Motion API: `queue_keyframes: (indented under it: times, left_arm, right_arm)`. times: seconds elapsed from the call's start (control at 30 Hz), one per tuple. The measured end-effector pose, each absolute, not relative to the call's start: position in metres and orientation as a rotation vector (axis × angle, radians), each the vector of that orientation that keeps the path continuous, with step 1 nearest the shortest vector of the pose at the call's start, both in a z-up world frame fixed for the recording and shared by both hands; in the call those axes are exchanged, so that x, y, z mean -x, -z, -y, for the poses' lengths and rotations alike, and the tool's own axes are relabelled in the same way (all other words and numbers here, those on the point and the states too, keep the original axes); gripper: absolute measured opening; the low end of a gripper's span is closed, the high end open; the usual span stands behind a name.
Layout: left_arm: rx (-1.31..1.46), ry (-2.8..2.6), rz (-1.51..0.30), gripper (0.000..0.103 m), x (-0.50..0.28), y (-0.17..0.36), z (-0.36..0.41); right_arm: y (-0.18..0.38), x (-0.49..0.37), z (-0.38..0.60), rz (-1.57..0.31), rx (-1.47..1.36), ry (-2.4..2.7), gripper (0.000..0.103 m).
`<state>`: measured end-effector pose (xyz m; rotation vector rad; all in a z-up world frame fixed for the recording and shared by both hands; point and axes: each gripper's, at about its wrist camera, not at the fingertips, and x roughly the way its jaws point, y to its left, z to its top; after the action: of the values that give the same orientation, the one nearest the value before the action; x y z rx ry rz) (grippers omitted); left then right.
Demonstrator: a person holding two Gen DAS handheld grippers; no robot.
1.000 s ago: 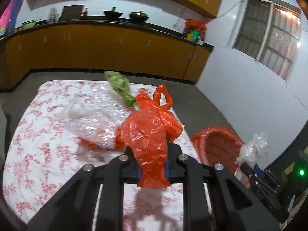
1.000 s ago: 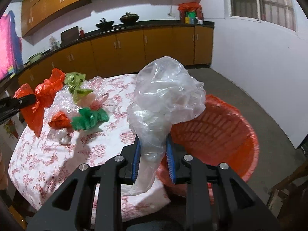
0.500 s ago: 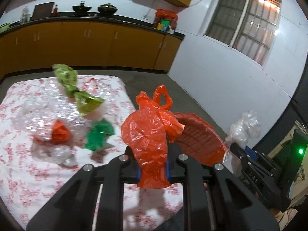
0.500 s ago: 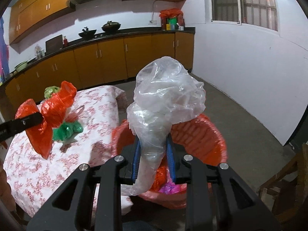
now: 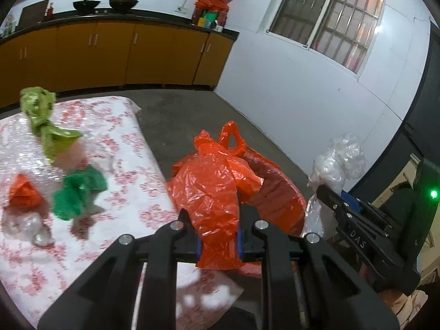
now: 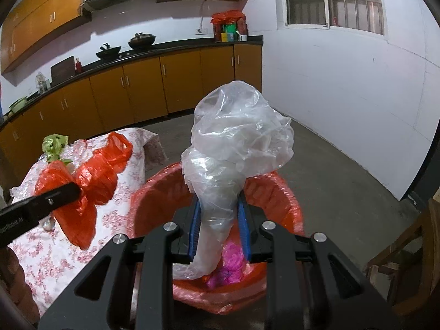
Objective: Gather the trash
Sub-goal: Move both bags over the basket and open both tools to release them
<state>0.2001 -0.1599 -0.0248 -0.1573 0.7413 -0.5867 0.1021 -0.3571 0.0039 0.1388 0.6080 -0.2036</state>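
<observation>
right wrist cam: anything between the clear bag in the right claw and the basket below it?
Nothing. In the right wrist view the clear bag hangs over the open red basket; only pink trash lies inside.

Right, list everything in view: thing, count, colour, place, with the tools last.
orange bag: one, orange, clamped in the left tool.
clear bag: one, clear, clamped in the right tool, above the basket.
basket: one, red, on the floor beside the table; pink trash inside.
table: one, red floral cloth.
light green bag: one, on the table.
dark green bag: one, on the table.
small orange bag: one, on the table.
cabinets: orange, along the wall.
woks: two, dark, on the counter.
left tool: black, blue pads.
right tool: black, blue pads.
</observation>
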Motion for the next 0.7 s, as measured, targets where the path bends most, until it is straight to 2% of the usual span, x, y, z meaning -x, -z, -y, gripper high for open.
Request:
queue_keyframes:
  times: [0.7]
  left_arm:
    - [0.100, 0.665, -0.837, 0.019, -0.226, 0.064, 0.220]
  right_arm:
    - [0.007, -0.122, 0.390, -0.629, -0.182, 0.224, 0.025]
